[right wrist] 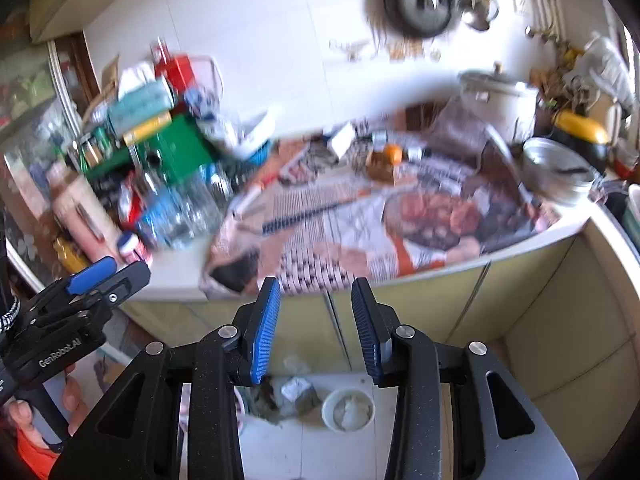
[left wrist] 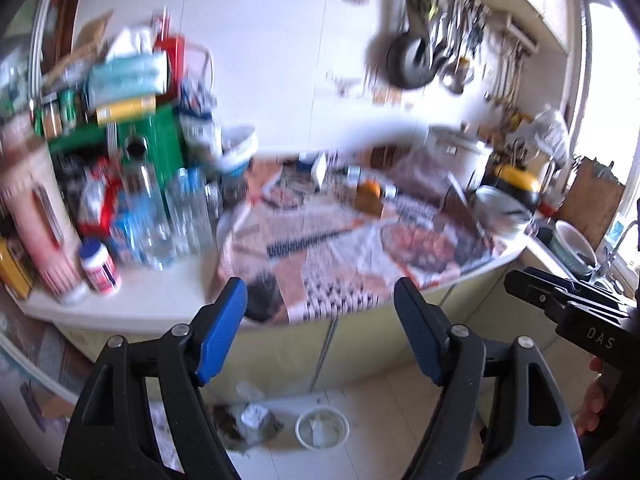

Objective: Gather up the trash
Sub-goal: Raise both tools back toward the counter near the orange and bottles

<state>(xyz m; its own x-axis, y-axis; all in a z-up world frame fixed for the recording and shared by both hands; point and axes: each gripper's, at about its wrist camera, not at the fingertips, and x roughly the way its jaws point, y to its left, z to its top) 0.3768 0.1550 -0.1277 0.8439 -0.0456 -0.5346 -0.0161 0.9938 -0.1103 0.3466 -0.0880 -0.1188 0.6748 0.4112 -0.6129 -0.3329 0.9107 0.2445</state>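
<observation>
Counter edge point(left wrist: 160, 312) sits just ahead of your left gripper point(left wrist: 320, 328) and right gripper point(right wrist: 316, 324), both spread and empty, above open floor point(right wrist: 304, 452).

green crate point(left wrist: 160, 132) | yellow lid point(left wrist: 516, 178) | white cup point(left wrist: 322, 428) | blue-padded jaws

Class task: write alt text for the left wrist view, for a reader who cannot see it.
The open, empty left gripper points at a cluttered kitchen counter spread with newspaper, with plastic bottles to its left. On the floor below lie a white cup and crumpled trash. The picture is motion-blurred.
</observation>
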